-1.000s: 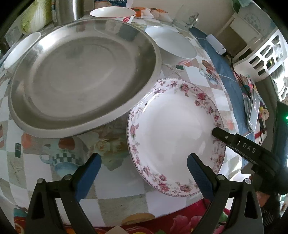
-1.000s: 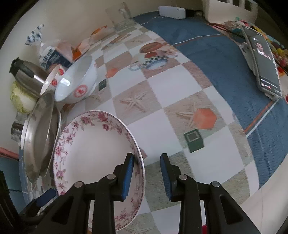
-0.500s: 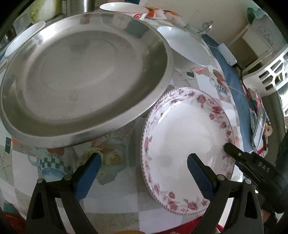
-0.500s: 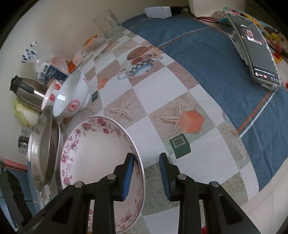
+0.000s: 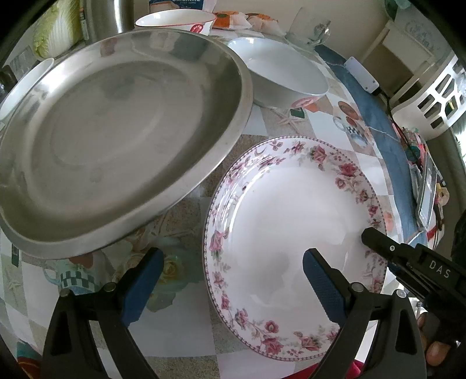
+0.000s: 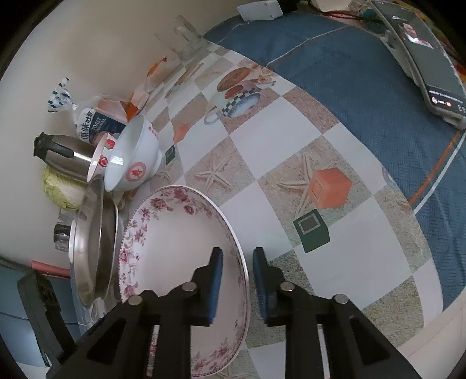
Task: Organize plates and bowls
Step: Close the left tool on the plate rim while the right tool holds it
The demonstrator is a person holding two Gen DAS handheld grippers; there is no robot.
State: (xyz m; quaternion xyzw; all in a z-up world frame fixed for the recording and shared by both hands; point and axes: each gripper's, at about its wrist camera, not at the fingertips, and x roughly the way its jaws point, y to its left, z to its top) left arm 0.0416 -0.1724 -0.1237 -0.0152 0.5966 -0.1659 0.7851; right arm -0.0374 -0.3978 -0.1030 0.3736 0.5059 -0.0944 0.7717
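Floral plate: the rose-rimmed plate [image 5: 291,233] is sitting flat on the desk [image 6: 291,163], near edge, right of the big steel pan [image 5: 116,140] and just beside it. I can't tell if the two rims are touching.

Right gripper [image 6: 237,280]: it's straddling the plate's right rim, one blue pad inside over the white well and one outside over the tablecloth. The jaws are closing with the rim between them, but I'm still seeing a sliver of gap on both sides, so I'm not calling it clenched yet.

Left gripper [image 5: 230,280]: jaws are released and spread wide, hovering over the near-left side of the plate. One pad is over the desk and the other is over the plate's well, holding nothing.

Key relation: the rim is running near-to-far through the right jaws, so the pinch is going straight across it. The right hand is clearly the nearer one, already on the rim; the left is only hanging close by.

Count, plates: one floral plate, plus what looks like a white plate edge peeking out from under the steel pan in the right view.

Count, pans: one steel pan.

Count, bowls: three white ones, namely the big bowl [image 5: 279,78] just beyond the pan, the red-marked bowl [image 5: 174,23] behind it, and another bowl [image 5: 26,84] on the far left.

My guess: once the pinch is landing, the plate is going onto a stack.
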